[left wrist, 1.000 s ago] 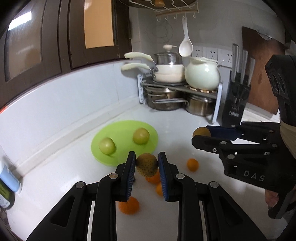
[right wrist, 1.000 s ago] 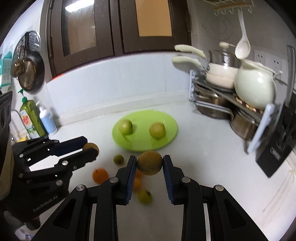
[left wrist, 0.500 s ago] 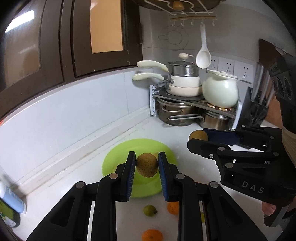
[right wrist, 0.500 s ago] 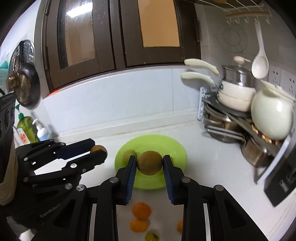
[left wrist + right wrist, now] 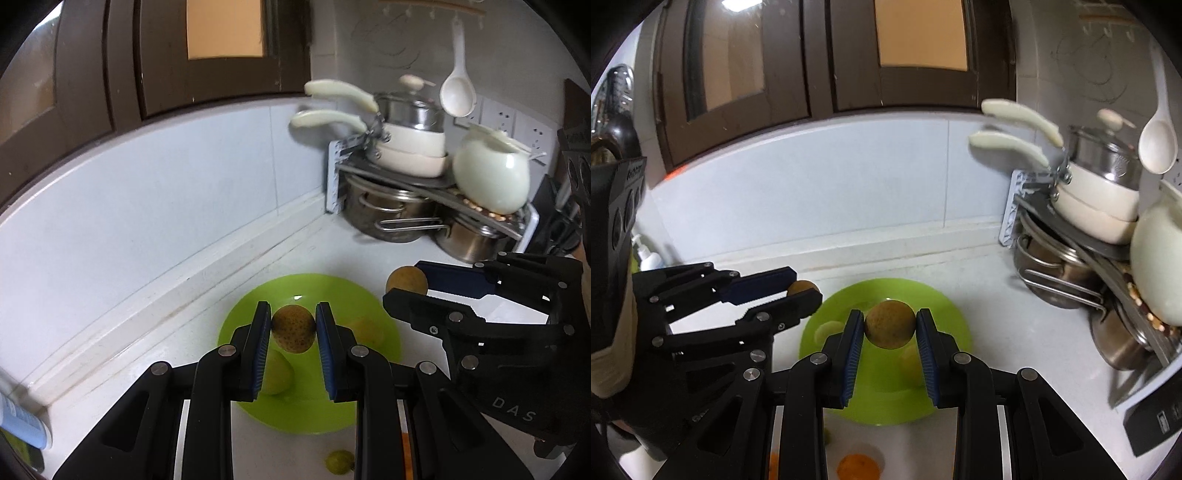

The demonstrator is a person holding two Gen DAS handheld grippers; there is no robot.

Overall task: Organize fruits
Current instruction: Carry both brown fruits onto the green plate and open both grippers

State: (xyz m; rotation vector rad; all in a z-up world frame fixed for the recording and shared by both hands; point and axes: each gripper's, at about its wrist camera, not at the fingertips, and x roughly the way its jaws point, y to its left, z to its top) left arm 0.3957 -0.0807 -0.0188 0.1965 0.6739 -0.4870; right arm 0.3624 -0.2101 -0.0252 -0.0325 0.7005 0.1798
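Observation:
My left gripper (image 5: 293, 328) is shut on a brown speckled pear (image 5: 293, 329) and holds it above the green plate (image 5: 325, 291). My right gripper (image 5: 889, 325) is shut on another brown pear (image 5: 889, 324), also above the plate (image 5: 945, 310). Each gripper shows in the other's view, the right one (image 5: 406, 286) at the plate's right edge, the left one (image 5: 803, 290) at its left edge. Two green-yellow fruits (image 5: 275, 373) (image 5: 365, 330) lie on the plate. Small oranges (image 5: 857, 466) and a small green fruit (image 5: 340, 460) lie on the counter in front of the plate.
A metal rack (image 5: 424, 184) with steel pots, cream pans and a pale jug (image 5: 491, 177) stands at the back right corner. A white ladle (image 5: 458, 96) hangs above it. A knife block (image 5: 1160, 417) is at the right. Soap bottles (image 5: 22, 421) stand at the left by the wall.
Both grippers have carried their pears forward from over the loose fruit on the counter to above the green plate. The plate now lies directly under both grippers.

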